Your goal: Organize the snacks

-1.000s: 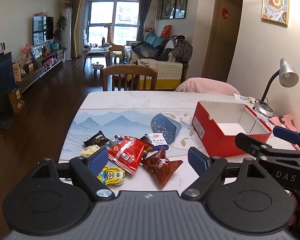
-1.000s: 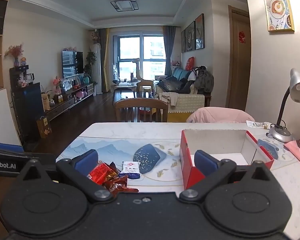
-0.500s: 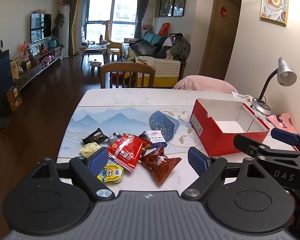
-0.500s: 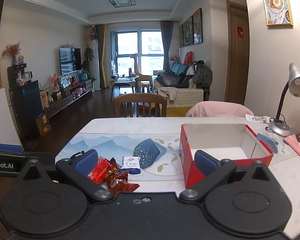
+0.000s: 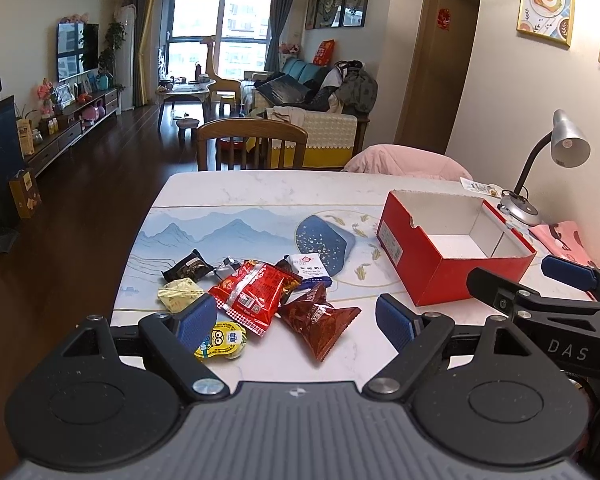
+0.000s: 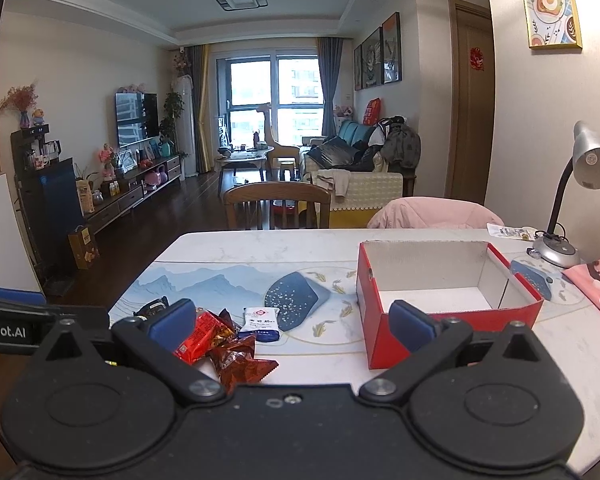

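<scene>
Several snack packets lie in a pile on the table: a bright red packet [image 5: 252, 290], a dark red triangular packet [image 5: 320, 320], a white and blue packet [image 5: 308, 268], a black one [image 5: 188, 268], a pale yellow one [image 5: 178, 292] and a yellow Minion jelly cup [image 5: 220, 340]. An open, empty red box [image 5: 452, 256] stands to their right. My left gripper [image 5: 296, 322] is open and empty, just before the pile. My right gripper [image 6: 292, 320] is open and empty, between the pile [image 6: 228, 344] and the red box [image 6: 440, 300].
A grey desk lamp [image 5: 540, 184] and a pink pouch [image 5: 560, 236] sit at the table's right edge. A wooden chair [image 5: 252, 148] and a pink-covered chair [image 5: 404, 162] stand at the far side. The table's left edge drops to dark wood floor.
Both grippers have drifted slightly, so the snacks and box sit a little differently in view. Both stay open and empty. Nothing on the table has moved.
</scene>
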The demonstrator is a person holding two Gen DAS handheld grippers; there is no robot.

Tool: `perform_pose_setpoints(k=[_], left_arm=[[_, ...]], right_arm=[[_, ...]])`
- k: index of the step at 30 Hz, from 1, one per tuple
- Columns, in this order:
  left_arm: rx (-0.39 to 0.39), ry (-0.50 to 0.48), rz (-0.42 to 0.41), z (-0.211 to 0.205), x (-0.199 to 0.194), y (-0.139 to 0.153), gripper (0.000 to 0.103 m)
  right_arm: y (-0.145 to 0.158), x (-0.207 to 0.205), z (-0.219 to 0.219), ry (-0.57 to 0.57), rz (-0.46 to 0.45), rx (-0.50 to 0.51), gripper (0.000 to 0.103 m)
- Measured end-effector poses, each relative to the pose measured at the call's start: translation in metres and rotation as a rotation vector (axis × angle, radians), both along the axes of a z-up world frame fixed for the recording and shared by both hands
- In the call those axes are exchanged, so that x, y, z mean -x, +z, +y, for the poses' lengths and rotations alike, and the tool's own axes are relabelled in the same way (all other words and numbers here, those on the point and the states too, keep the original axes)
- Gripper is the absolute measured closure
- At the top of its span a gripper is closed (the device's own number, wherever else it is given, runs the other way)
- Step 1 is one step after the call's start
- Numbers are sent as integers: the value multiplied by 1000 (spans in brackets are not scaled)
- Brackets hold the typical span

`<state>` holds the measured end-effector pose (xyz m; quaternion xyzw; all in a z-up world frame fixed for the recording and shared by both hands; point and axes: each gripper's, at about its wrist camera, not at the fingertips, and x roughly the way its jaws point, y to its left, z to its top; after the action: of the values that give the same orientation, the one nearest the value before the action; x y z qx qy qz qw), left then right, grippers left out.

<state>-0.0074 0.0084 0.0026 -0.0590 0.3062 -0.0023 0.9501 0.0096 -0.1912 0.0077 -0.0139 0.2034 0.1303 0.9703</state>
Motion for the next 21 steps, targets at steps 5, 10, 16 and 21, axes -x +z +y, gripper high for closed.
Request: perform_pose_setpoints(k=[5,10,16,21], left_arm=[[1,0,0,0,0,0,16],[0,-2,-2,0,0,0,16],[-1,-9,-6,-1,4,-2,16],[-1,-9,-6,-1,4,-2,16]], right_arm=[[-1,1,-1,-4,2,2,0],[-4,5,-5,-2,14,0,0],[-3,9,-2,-11,14,3,0],[-2,11,0,-14,6,5,0]])
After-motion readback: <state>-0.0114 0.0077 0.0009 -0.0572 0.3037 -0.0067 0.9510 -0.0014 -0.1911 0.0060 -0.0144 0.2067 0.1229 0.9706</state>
